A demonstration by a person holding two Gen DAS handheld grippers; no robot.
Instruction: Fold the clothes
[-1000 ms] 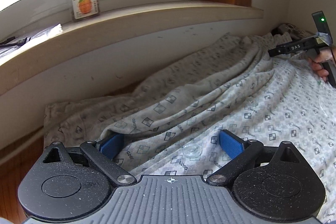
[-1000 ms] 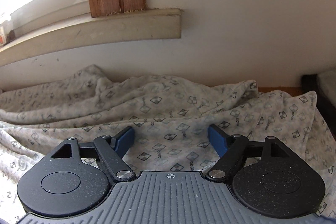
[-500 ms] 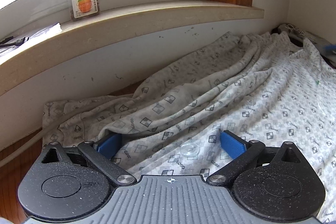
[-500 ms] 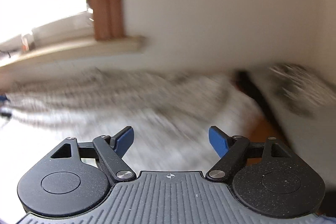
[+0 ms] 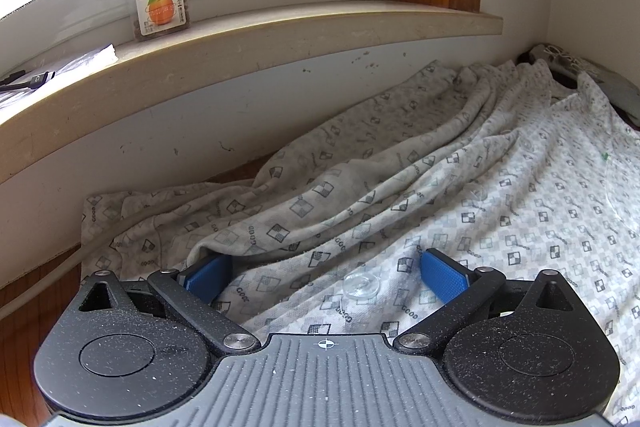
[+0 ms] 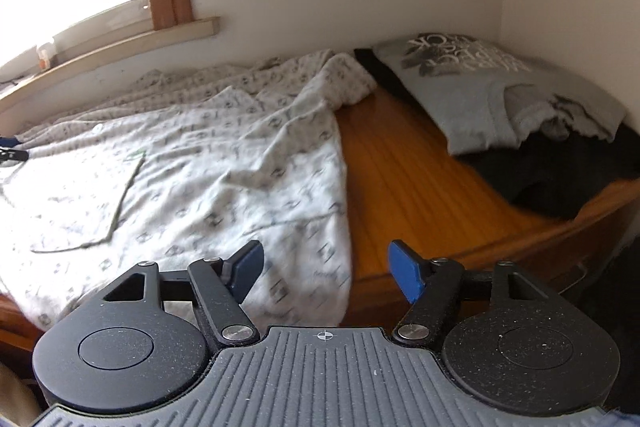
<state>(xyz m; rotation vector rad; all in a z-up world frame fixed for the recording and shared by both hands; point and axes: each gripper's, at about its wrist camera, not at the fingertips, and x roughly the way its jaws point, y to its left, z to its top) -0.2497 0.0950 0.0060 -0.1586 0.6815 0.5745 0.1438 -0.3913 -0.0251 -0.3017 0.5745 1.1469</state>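
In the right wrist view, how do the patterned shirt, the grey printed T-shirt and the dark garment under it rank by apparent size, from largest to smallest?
1. patterned shirt, clearly the largest.
2. and 3. grey printed T-shirt and dark garment: unsure. The T-shirt shows more surface, but it covers part of the dark garment, and both lie farther from the camera.

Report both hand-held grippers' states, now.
Left hand-held gripper: open, shirt between its jaws, not pinched.
Right hand-held gripper: closing, nothing gripped.
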